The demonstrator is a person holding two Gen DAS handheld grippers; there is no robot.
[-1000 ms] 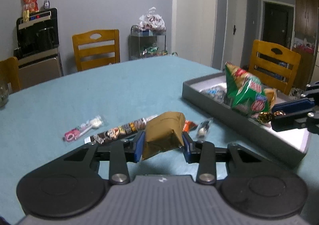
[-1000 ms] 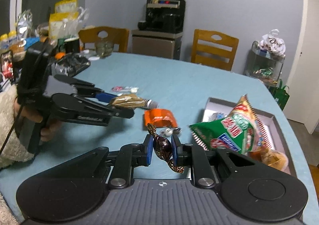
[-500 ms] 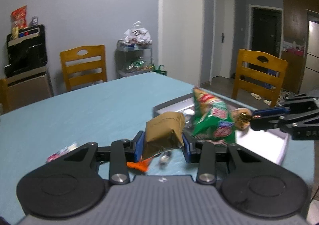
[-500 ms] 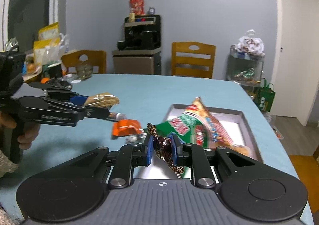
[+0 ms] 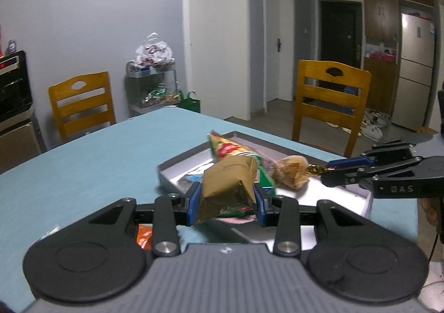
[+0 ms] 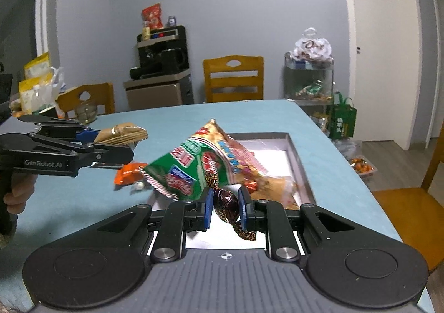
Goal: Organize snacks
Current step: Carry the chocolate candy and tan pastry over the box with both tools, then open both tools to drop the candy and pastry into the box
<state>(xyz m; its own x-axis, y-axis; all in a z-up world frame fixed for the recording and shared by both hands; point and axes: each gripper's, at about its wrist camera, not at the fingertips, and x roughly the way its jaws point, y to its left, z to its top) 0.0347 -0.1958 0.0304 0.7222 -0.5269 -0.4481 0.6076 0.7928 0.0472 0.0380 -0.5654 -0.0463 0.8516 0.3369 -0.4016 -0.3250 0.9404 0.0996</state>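
Observation:
My left gripper [image 5: 227,200] is shut on a tan snack packet [image 5: 229,188] and holds it above the near left edge of the grey tray [image 5: 172,171]. The packet also shows in the right wrist view [image 6: 122,132]. My right gripper [image 6: 225,209] is shut on a dark brown wrapped candy [image 6: 226,202] above the tray's near end [image 6: 301,163]. In the tray lie a green and red chip bag [image 6: 194,166] and a tan wrapped pastry [image 5: 291,174]. An orange packet [image 6: 127,173] lies on the table left of the tray.
The table has a teal cloth [image 5: 91,163]. Wooden chairs stand around it [image 5: 330,102] [image 6: 233,80]. A glass cart with snack bags [image 6: 309,77] stands by the wall. A green bag [image 6: 341,121] sits on the floor at the right.
Both grippers have moved toward the tray with their snacks still held. The left one has swung right from the loose snacks on the cloth; the right one now hangs over the tray's near end.

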